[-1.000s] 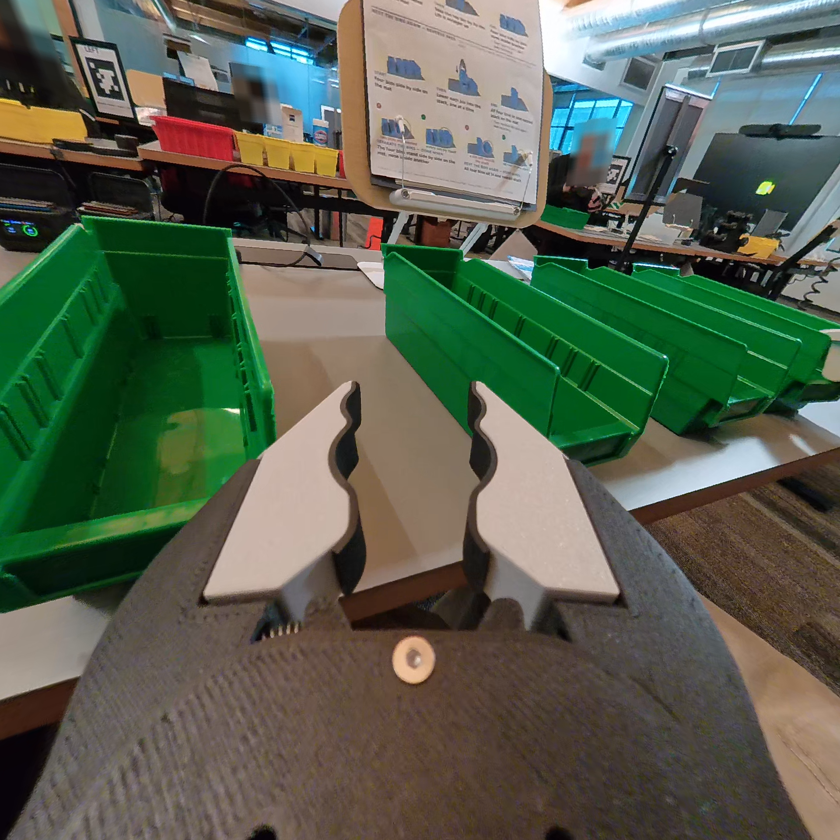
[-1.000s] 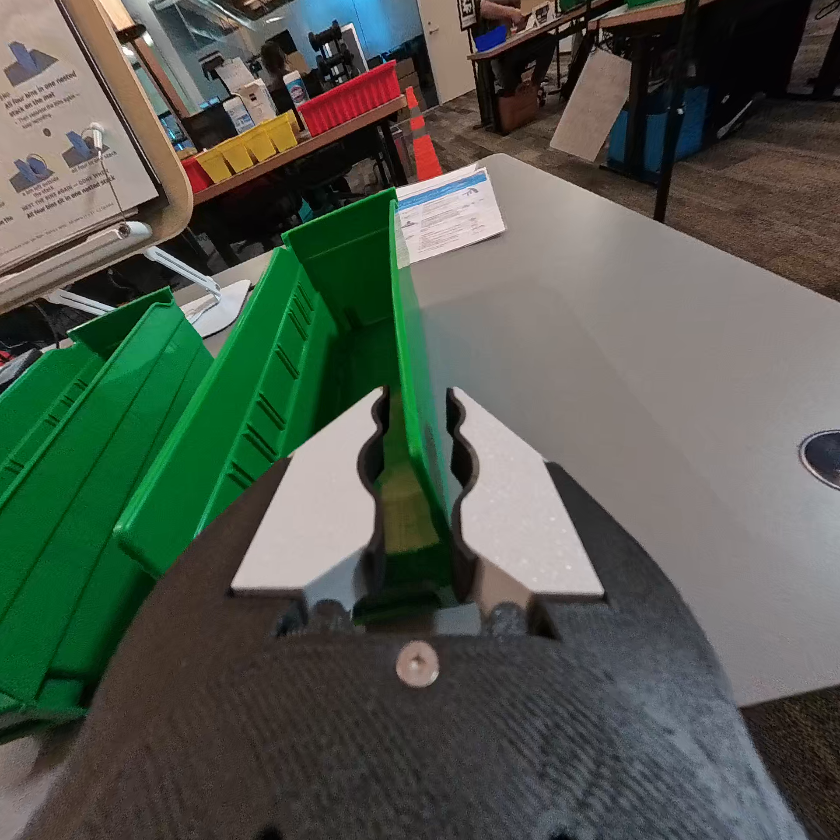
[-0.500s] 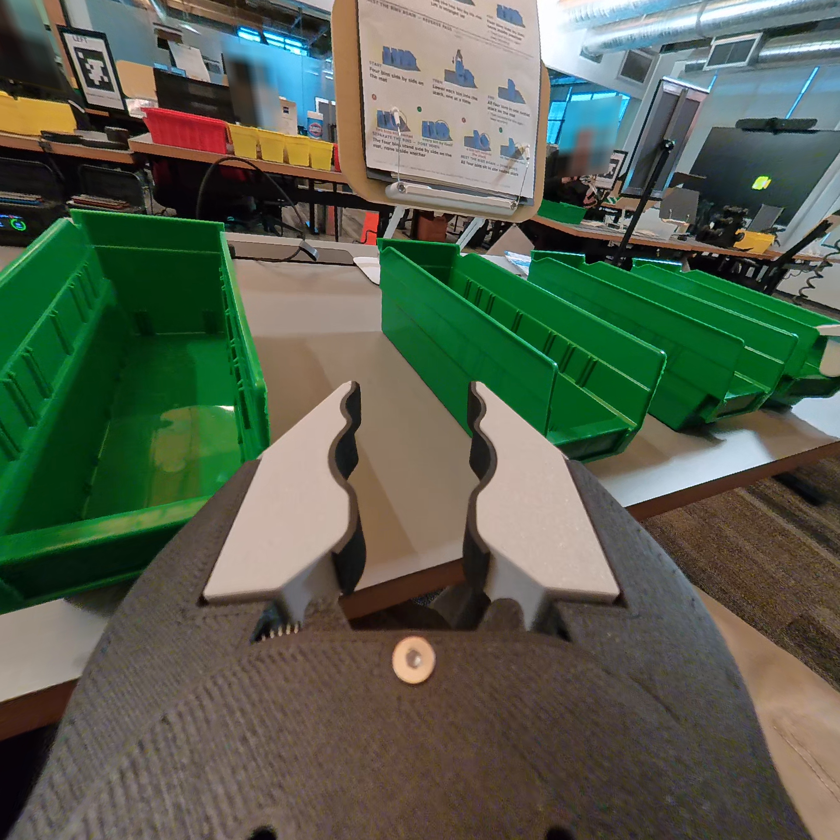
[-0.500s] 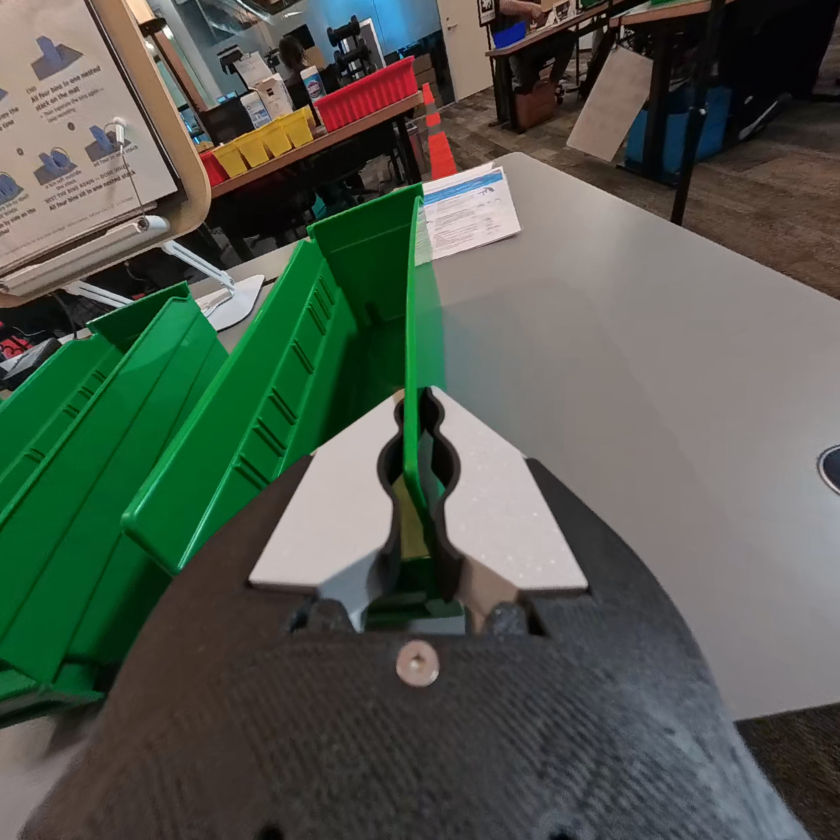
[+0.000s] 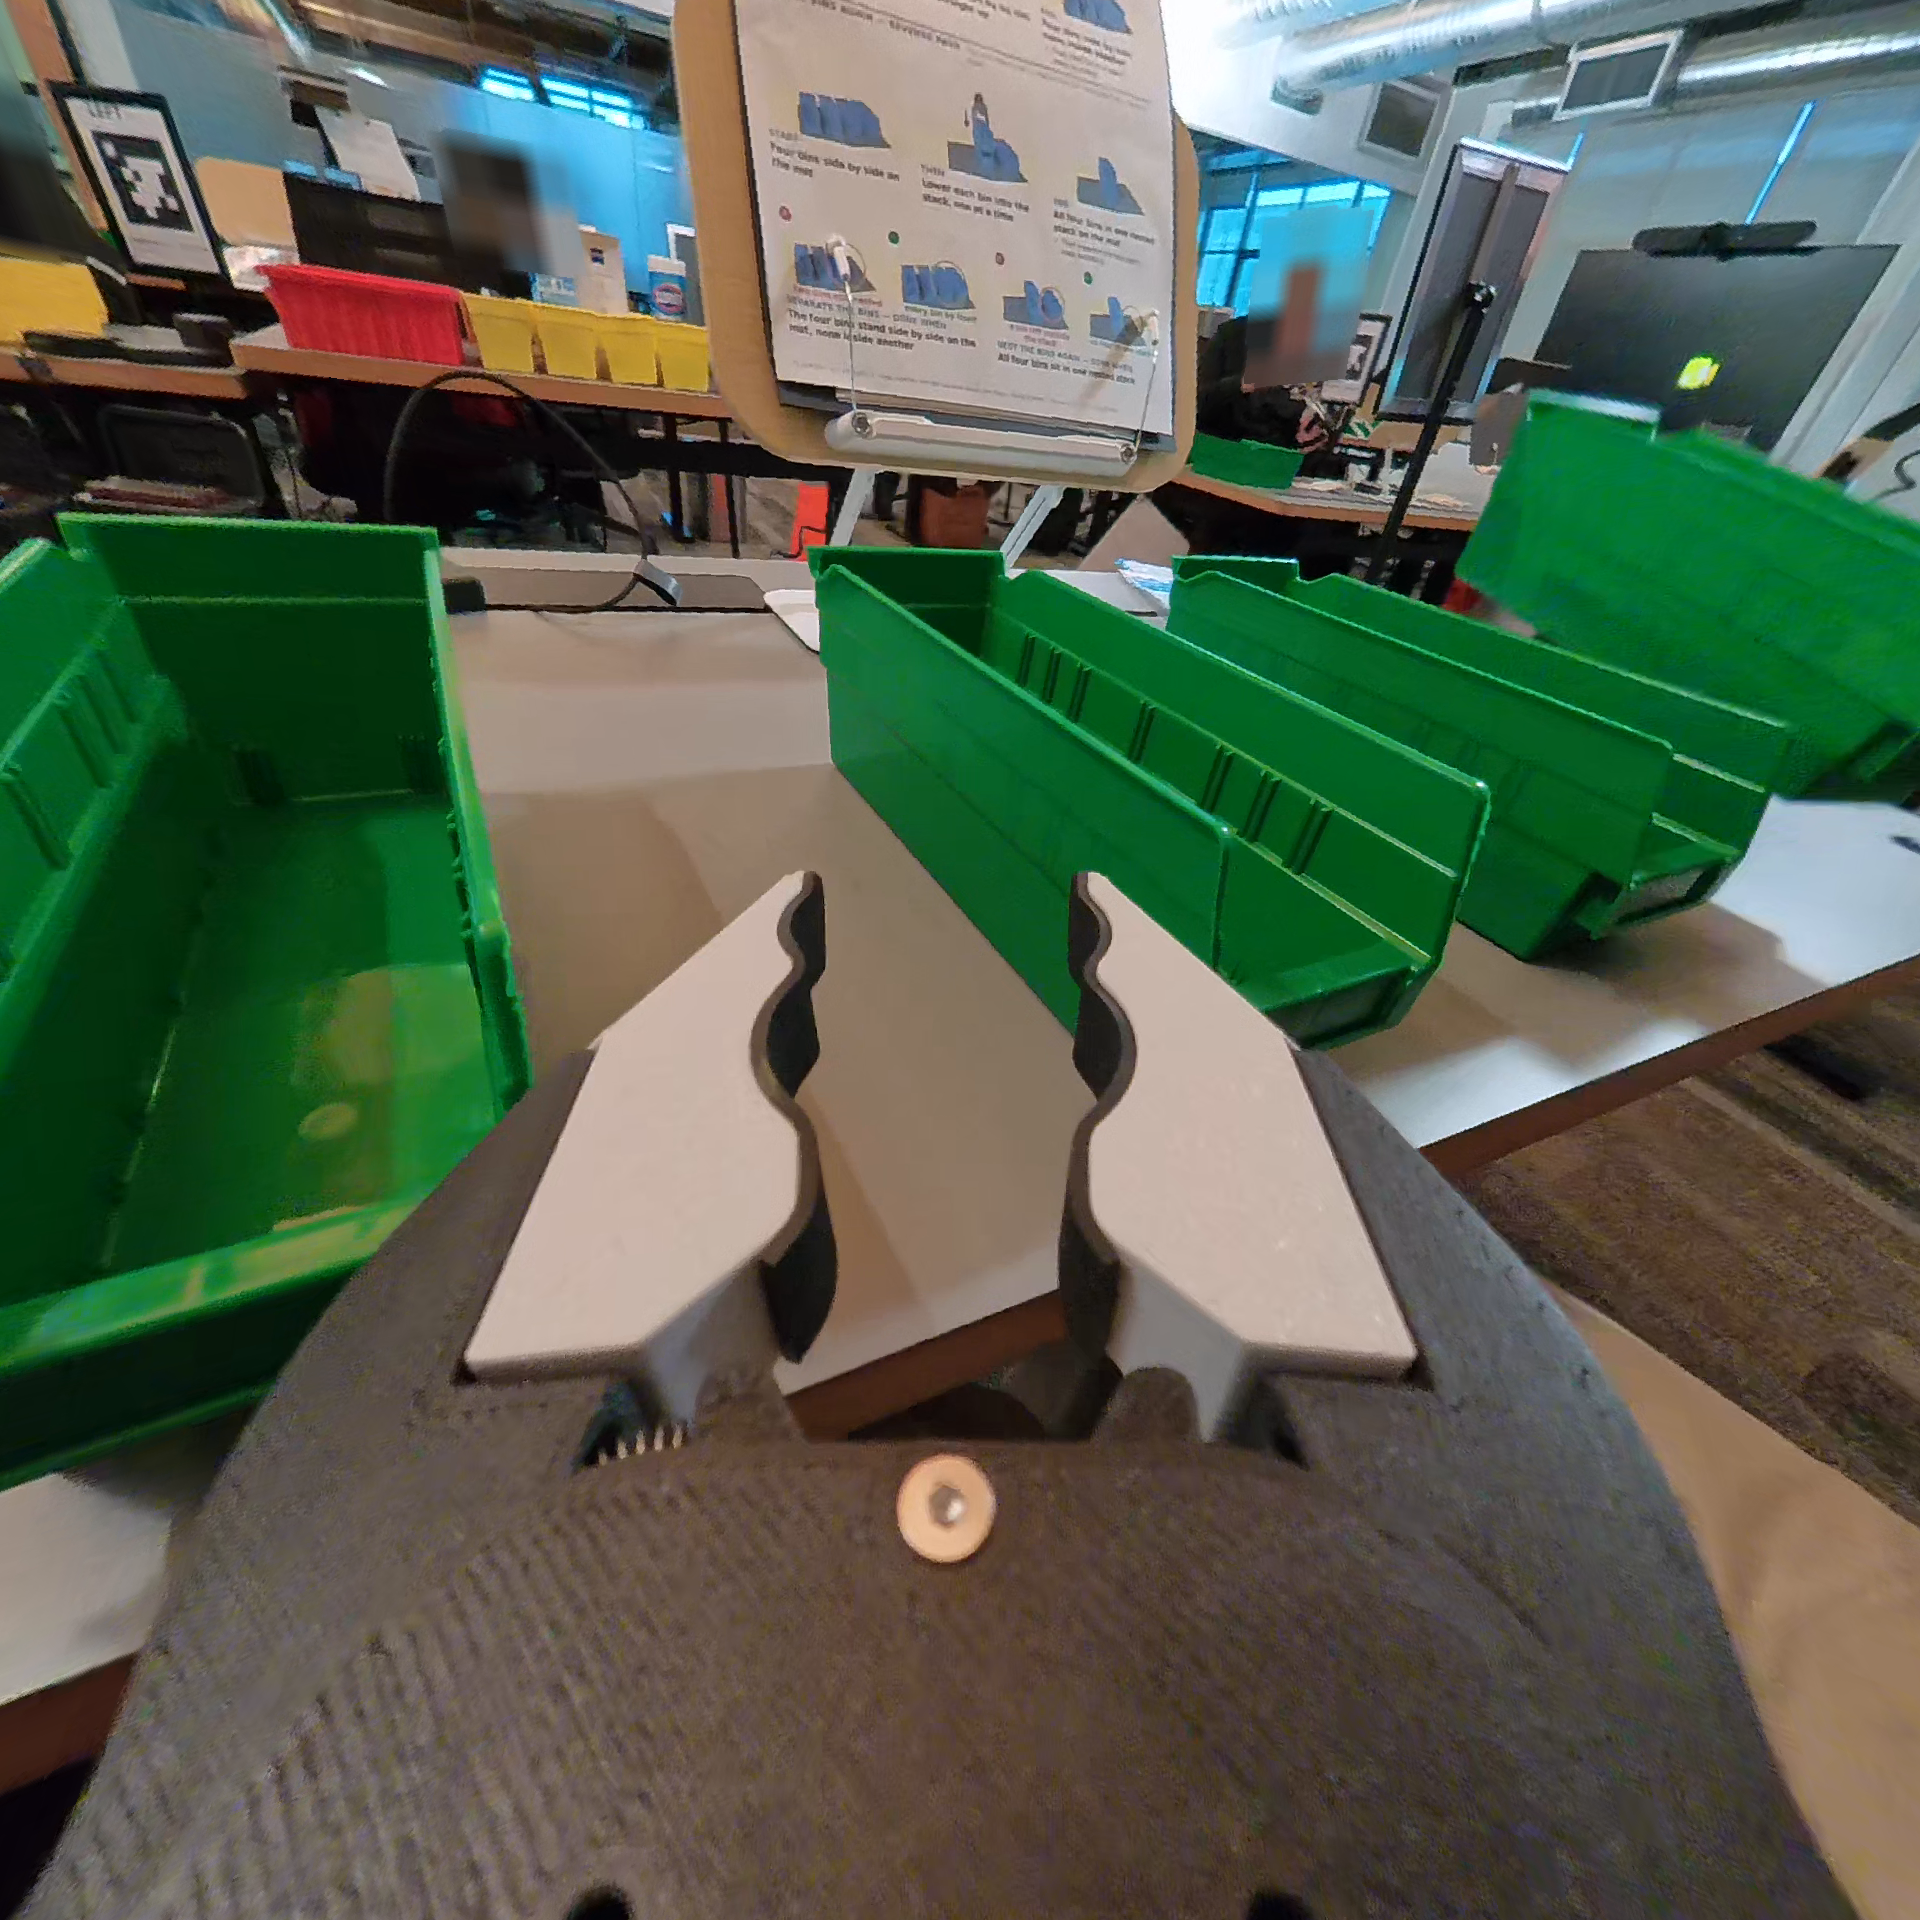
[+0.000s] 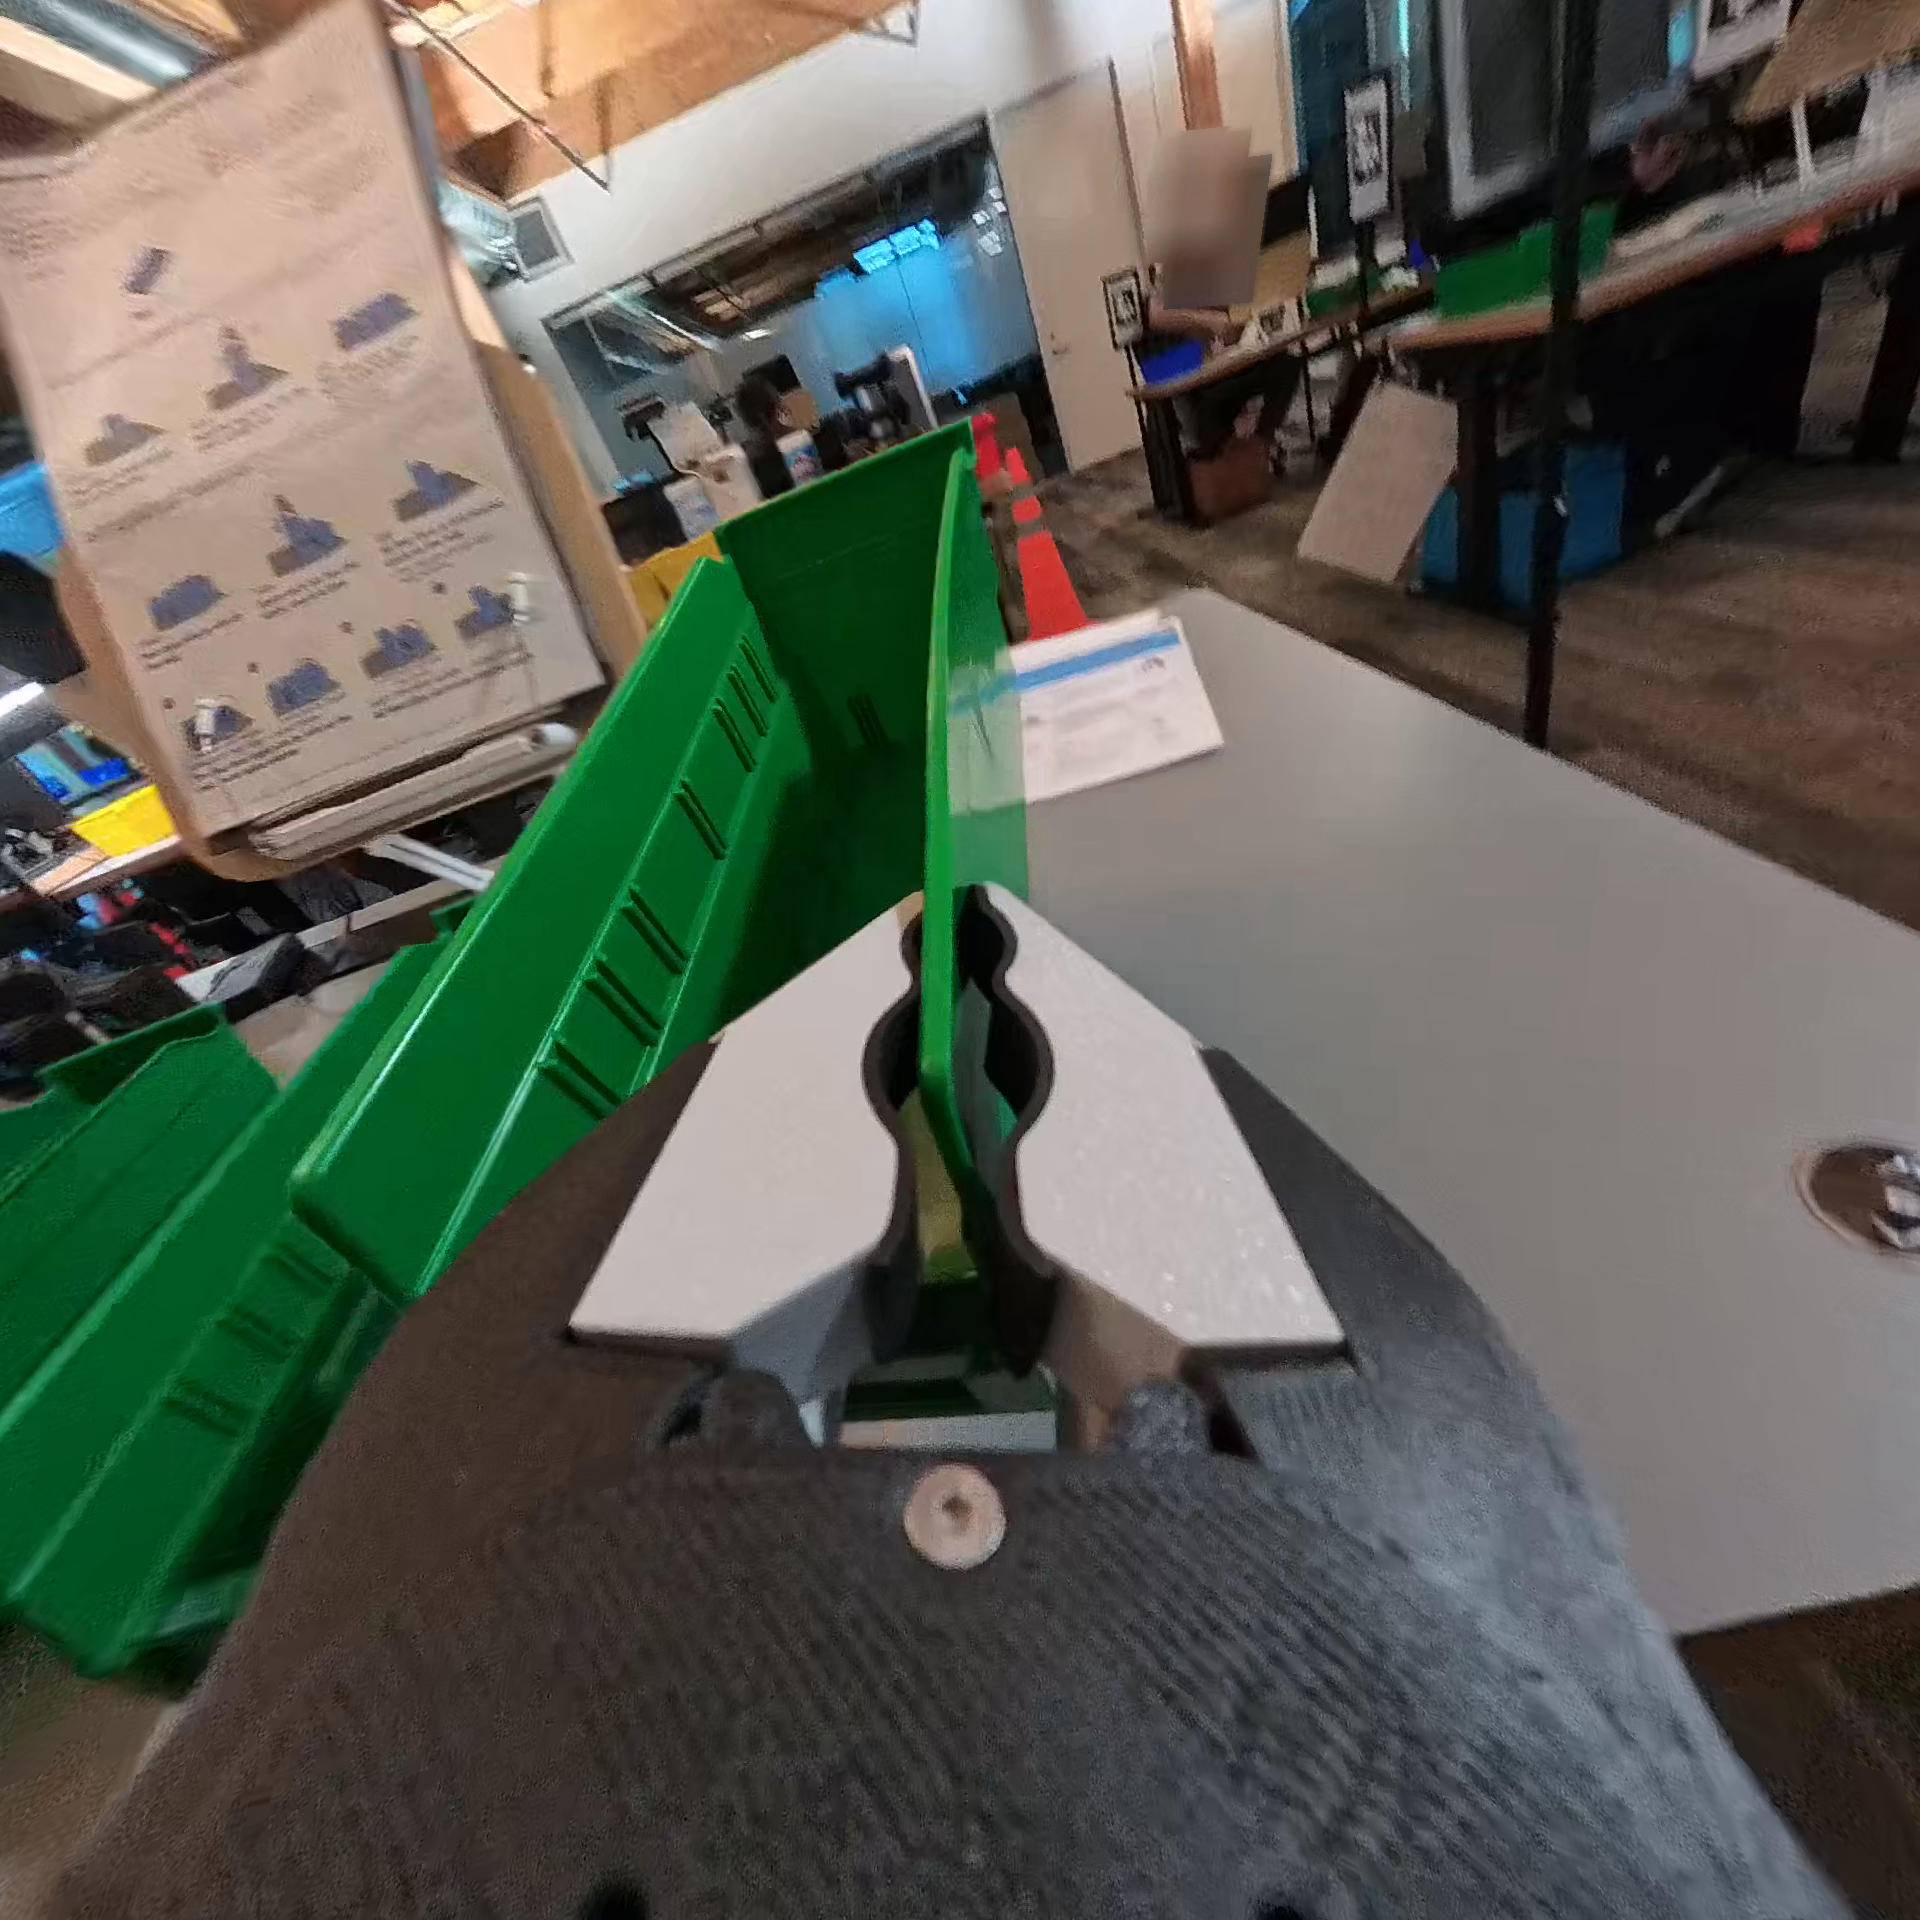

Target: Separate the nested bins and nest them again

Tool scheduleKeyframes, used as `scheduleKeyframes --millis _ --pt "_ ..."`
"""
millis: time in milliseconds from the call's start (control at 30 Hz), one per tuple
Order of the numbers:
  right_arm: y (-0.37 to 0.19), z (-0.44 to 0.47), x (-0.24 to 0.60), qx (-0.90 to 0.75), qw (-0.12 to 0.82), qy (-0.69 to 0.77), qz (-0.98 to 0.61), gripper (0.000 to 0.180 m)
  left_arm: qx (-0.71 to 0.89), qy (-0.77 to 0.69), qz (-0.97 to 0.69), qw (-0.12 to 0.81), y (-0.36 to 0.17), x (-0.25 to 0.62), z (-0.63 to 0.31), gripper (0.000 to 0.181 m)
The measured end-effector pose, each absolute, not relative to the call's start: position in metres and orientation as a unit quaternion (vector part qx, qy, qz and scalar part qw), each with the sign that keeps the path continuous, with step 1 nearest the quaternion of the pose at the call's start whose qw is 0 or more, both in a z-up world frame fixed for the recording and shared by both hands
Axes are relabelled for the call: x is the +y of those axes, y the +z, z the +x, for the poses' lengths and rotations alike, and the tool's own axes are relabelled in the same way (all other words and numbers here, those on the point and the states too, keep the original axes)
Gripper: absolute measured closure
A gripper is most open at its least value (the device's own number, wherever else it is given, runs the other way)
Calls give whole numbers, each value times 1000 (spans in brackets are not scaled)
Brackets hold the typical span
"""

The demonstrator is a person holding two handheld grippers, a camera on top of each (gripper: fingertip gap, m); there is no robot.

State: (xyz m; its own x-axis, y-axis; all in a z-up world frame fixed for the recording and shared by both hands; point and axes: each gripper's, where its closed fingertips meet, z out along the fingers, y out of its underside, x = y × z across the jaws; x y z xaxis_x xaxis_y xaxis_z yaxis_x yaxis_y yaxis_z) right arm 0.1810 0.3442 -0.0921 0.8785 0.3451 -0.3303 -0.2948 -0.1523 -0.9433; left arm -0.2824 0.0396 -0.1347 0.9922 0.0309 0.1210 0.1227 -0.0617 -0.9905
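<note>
Several green plastic bins are on the grey table [image 5: 665,727]. In the left wrist view a wide bin [image 5: 260,935] sits at the left and long narrow bins [image 5: 1143,779] lie side by side to the right. My left gripper [image 5: 945,894] is open and empty over the table's front edge, between the wide bin and the nearest narrow bin. My right gripper [image 6: 961,914] is shut on the right side wall of a narrow green bin [image 6: 727,810] and holds it raised and tilted. That bin shows blurred in the air at the far right of the left wrist view [image 5: 1714,561].
An instruction board on a stand [image 5: 966,229] stands behind the bins; it also shows in the right wrist view [image 6: 281,468]. Other green bins [image 6: 125,1299] lie below left of the held one. A paper sheet [image 6: 1112,707] and a metal grommet [image 6: 1860,1195] are on the table.
My right gripper closed on the bin's side wall, then lifted the bin up off the table. My left gripper stayed open and hardly moved.
</note>
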Motion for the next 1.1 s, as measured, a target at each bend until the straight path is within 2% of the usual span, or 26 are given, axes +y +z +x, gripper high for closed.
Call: scheduleKeyframes --millis 233,333,500,667,700,867,900,1100 --pt "-5 85 279 -129 689 307 -643 178 1 -7 -724 690 -129 40 -263 134" --pt "17 43 244 -168 697 329 -614 178 -12 -52 -711 702 -119 36 -243 133" --pt "7 -29 177 -171 706 365 -581 178 -61 -158 -659 732 -92 22 -190 112" --pt "-35 -103 115 -257 675 368 -586 179 -27 -141 -665 733 -90 13 -149 101" --pt "-42 -111 108 -269 670 363 -588 178 -5 -147 -667 730 -91 12 -142 111" --pt "-52 -129 85 -300 689 324 -574 178 -4 -185 -707 682 -110 17 -137 115" --pt "-51 -131 80 -310 696 318 -564 178 -19 -190 -707 681 -110 17 -141 123" --pt "-36 -132 57 -306 730 325 -517 174 -8 -157 -660 735 -90 7 -155 138"
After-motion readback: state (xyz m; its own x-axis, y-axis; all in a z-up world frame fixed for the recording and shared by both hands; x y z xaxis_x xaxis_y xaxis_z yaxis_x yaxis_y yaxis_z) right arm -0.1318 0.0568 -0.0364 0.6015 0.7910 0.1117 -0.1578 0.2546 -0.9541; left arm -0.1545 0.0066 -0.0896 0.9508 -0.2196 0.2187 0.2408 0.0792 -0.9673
